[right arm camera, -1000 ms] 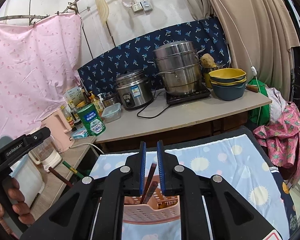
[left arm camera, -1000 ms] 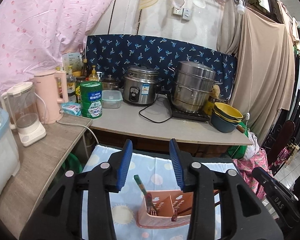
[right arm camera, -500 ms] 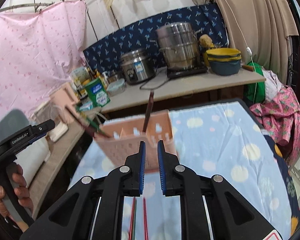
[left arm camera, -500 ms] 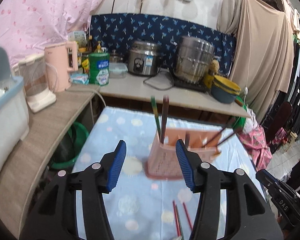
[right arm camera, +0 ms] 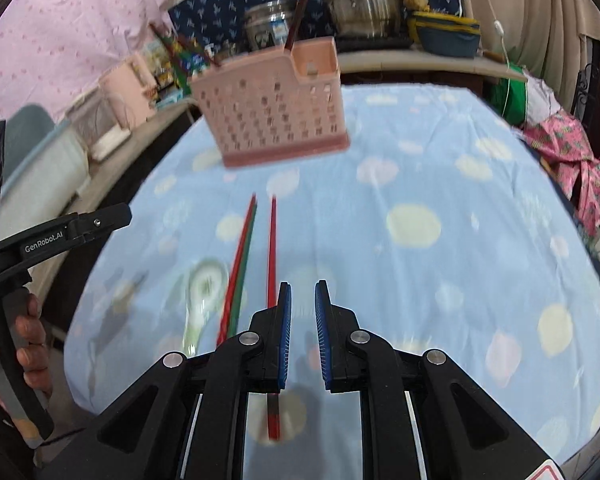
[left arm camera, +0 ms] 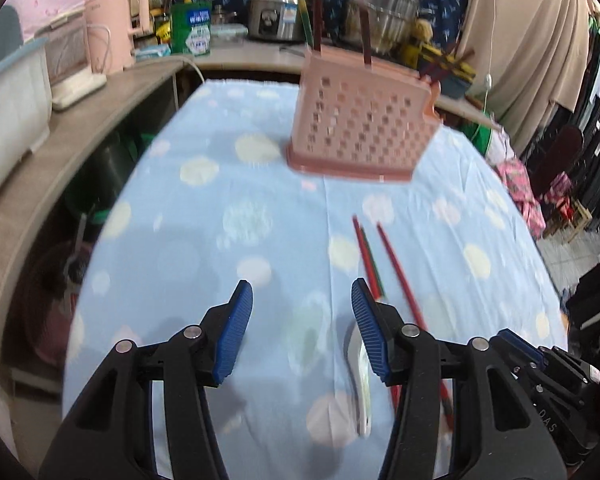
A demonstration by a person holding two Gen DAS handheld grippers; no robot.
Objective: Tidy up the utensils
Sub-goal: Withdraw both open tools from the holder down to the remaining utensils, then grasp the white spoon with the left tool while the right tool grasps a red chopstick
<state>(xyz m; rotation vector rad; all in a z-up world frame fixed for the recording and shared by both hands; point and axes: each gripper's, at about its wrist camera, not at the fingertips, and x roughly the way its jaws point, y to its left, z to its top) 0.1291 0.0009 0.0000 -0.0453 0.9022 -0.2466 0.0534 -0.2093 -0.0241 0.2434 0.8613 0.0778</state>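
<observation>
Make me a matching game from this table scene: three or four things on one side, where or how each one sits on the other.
1. pink perforated plastic utensil basket
2. single red chopstick
3. white ceramic spoon
4. left gripper

a. lying left of the chopsticks
b. open, holding nothing
c. standing upright at the far end of the cloth
d. running under the right gripper

Pairs: 1-c, 2-d, 3-a, 4-b
</observation>
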